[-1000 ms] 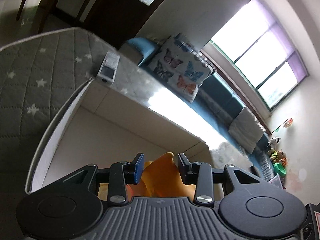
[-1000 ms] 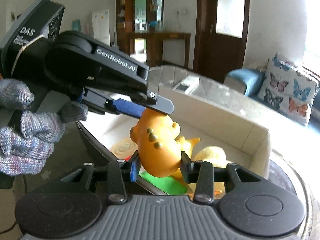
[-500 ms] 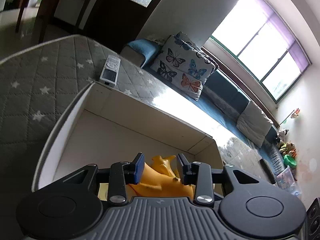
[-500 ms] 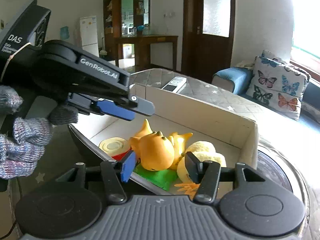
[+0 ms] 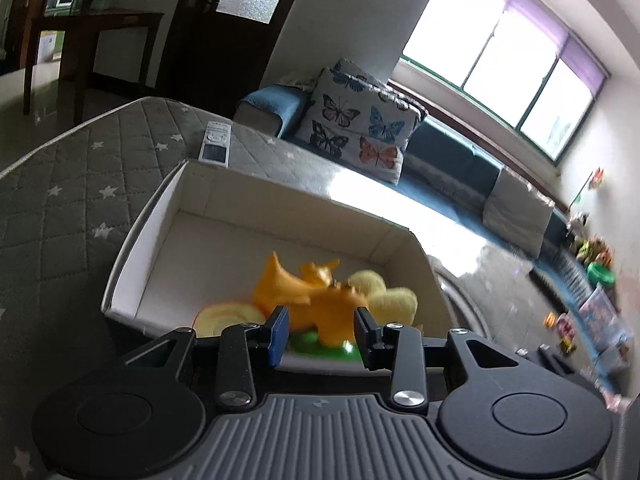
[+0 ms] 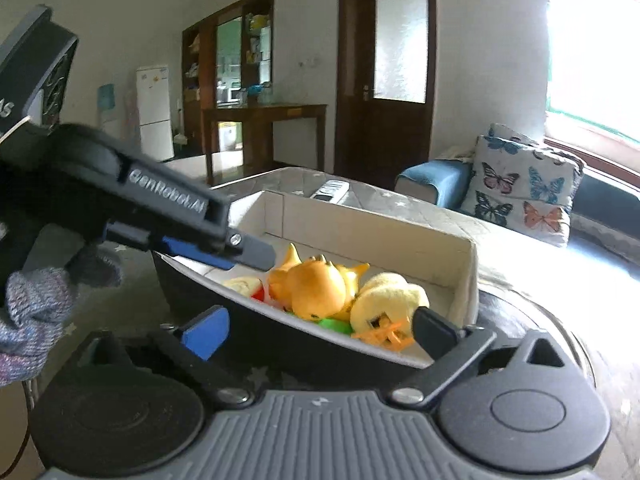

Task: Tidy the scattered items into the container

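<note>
**Right wrist view: orange toy released into the box**

Living room, sofa with butterfly cushion (image 6: 520,188); grey star-quilted surface (image 5: 60,200) carries the white box (image 6: 380,228). Right gripper (image 6: 316,332), pinching the orange toy (image 6: 316,288) a second ago, now gapes empty; toy lies inside. Left gripper (image 5: 322,336) parted, empty.

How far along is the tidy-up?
Done: orange toys, a yellow plush, a green piece and a round yellow piece lie in the white box. In hand: nothing; the right gripper is open and empty, the left gripper open above the box. Left: a remote sits on the quilt outside the box; no other loose items are in view.
</note>
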`<action>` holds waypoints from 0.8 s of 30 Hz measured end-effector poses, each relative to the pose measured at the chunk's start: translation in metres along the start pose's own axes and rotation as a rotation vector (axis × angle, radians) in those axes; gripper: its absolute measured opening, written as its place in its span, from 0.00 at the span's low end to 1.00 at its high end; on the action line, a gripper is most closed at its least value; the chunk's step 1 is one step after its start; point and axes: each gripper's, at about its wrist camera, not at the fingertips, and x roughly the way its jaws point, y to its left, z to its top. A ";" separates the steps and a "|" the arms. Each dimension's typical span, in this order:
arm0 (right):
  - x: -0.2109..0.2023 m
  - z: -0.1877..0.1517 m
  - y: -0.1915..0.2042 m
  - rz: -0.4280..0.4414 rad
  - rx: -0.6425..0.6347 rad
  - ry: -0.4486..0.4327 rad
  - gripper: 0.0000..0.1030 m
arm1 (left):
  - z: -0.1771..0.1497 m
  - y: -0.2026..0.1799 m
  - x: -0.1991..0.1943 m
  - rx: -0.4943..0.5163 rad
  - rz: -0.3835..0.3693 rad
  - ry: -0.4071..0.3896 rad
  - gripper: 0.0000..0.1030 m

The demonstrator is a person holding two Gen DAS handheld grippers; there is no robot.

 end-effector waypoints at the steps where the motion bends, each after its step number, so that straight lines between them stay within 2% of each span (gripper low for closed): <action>1: -0.002 -0.002 0.001 -0.002 0.009 0.003 1.00 | -0.004 -0.002 -0.002 0.010 0.008 0.002 0.37; 7: -0.014 -0.016 0.004 -0.013 0.064 0.021 1.00 | -0.024 -0.010 -0.014 0.067 0.045 0.003 0.37; 24: -0.033 -0.054 0.022 -0.082 0.160 0.059 1.00 | -0.075 -0.008 -0.027 0.102 0.113 0.026 0.36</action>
